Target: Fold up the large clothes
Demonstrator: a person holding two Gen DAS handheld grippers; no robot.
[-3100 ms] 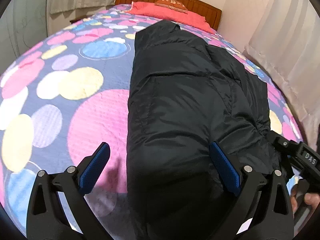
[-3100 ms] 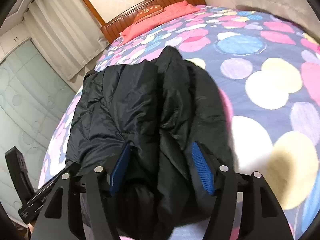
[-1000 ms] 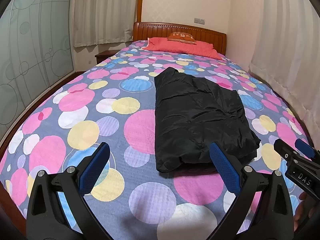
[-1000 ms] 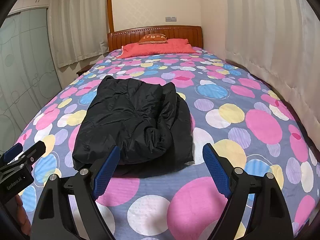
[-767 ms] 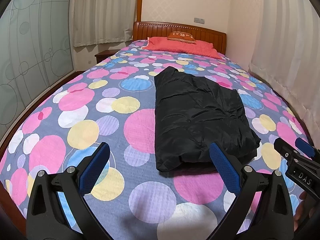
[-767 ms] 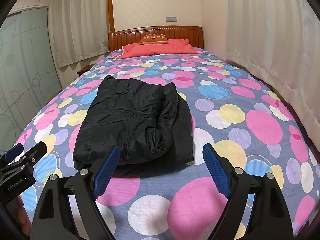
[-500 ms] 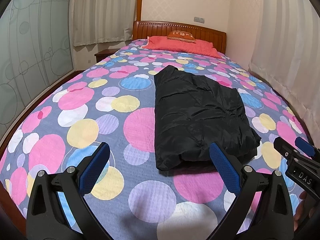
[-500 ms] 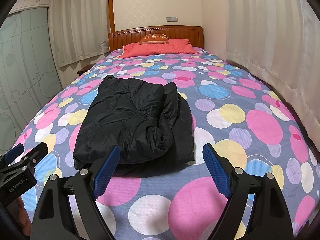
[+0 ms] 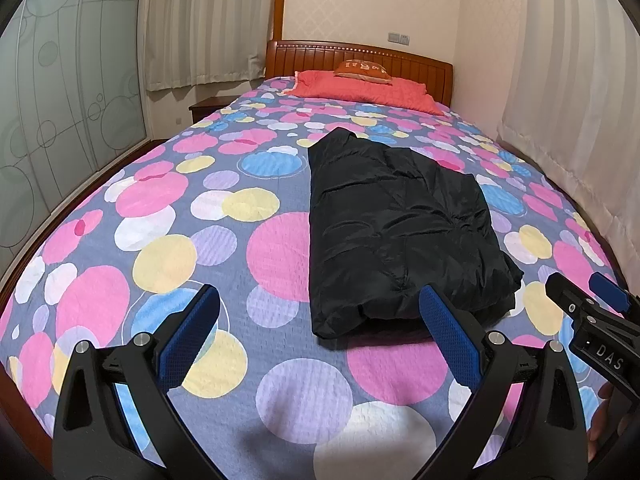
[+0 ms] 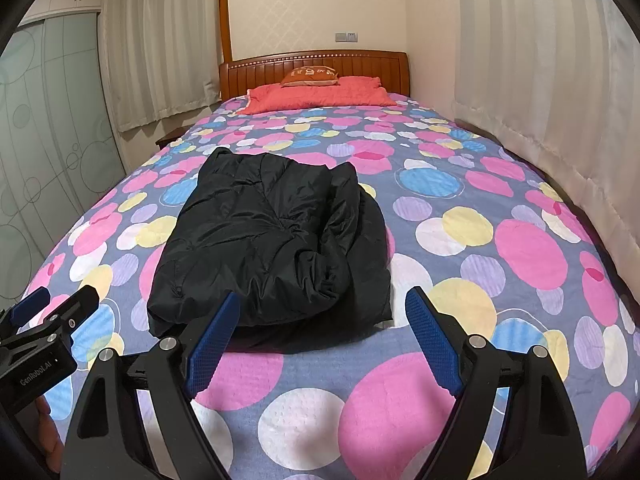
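Lying on the bed: a black jacket (image 9: 400, 232) is seen folded into a long bundle on the spotted bedspread (image 9: 168, 208), well short of the red pillow (image 9: 360, 88) at the headboard.
Long axis: the bundle is laid from 6 to 12 o'clock, near end toward both grippers, far end toward the pillow.
Left gripper (image 9: 320, 332): its jaws are held wide apart and nothing is gripped; the jacket is found at about 1 o'clock, its near edge just beyond the right fingertip.
Right gripper (image 10: 320, 328): its jaws are likewise spread and empty; the jacket is found at about 11 o'clock, its near edge just beyond the left fingertip.
Nearer hand: neither is clearly favoured; the bundle is placed between the two, apart from both.
Loose side: a bulged, rumpled roll is seen along the jacket's right edge in the right wrist view.
Stage: the fold is judged largely done; any further move would be aimed at the near end.
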